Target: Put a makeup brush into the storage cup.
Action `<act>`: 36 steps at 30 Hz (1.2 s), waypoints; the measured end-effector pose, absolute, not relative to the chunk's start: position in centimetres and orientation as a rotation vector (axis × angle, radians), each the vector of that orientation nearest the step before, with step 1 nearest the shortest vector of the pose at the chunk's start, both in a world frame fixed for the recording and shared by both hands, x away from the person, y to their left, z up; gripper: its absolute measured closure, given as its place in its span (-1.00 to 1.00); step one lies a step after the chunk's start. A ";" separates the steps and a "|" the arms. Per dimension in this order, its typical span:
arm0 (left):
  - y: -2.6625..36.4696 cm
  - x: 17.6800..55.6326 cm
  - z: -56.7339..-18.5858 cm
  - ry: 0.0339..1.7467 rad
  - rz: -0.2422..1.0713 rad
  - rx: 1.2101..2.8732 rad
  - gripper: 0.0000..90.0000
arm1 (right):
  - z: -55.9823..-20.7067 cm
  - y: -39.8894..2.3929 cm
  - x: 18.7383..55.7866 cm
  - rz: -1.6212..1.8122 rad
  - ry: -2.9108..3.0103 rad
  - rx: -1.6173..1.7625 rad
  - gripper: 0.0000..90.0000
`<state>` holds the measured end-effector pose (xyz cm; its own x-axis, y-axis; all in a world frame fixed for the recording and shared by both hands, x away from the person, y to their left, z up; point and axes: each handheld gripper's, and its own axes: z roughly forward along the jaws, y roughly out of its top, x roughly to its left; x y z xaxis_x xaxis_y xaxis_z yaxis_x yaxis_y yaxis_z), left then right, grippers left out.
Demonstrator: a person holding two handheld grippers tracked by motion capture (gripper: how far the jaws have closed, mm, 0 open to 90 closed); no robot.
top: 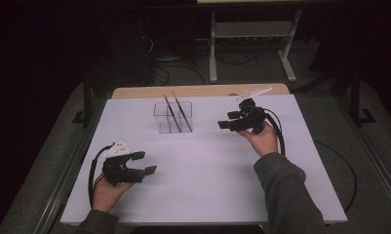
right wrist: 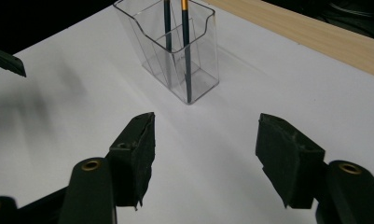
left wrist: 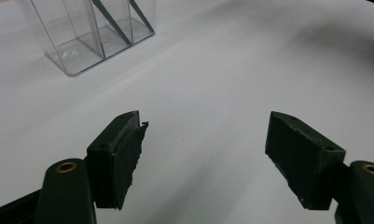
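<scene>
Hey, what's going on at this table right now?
A person holds a hand-held gripper in each hand over a white table top. Two thin dark brushes stand in a clear plastic divided holder. The left hand-held gripper and the right hand-held gripper are both open and hold nothing.

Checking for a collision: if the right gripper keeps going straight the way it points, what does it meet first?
Probably the clear holder with two brushes. The right gripper is open and empty, bare white table between; depth is hard to judge.

Clear glossy plastic holder (right wrist: 175, 51), matt white tabletop (top: 207, 180); wood edge (right wrist: 315, 32)
</scene>
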<state>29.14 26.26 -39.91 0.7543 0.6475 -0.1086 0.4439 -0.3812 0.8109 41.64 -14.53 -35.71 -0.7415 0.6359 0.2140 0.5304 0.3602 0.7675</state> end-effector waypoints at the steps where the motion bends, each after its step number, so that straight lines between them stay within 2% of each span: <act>1: 26.3 29.1 -39.9 0.821 0.283 2.037 -0.42 | -35.8 -14.6 41.6 1.335 2.485 1.067 -0.20; 36: 26.0 29.1 -40.0 0.827 0.299 2.027 -0.50 | -37.7 -16.6 39.2 1.338 2.488 1.091 -0.32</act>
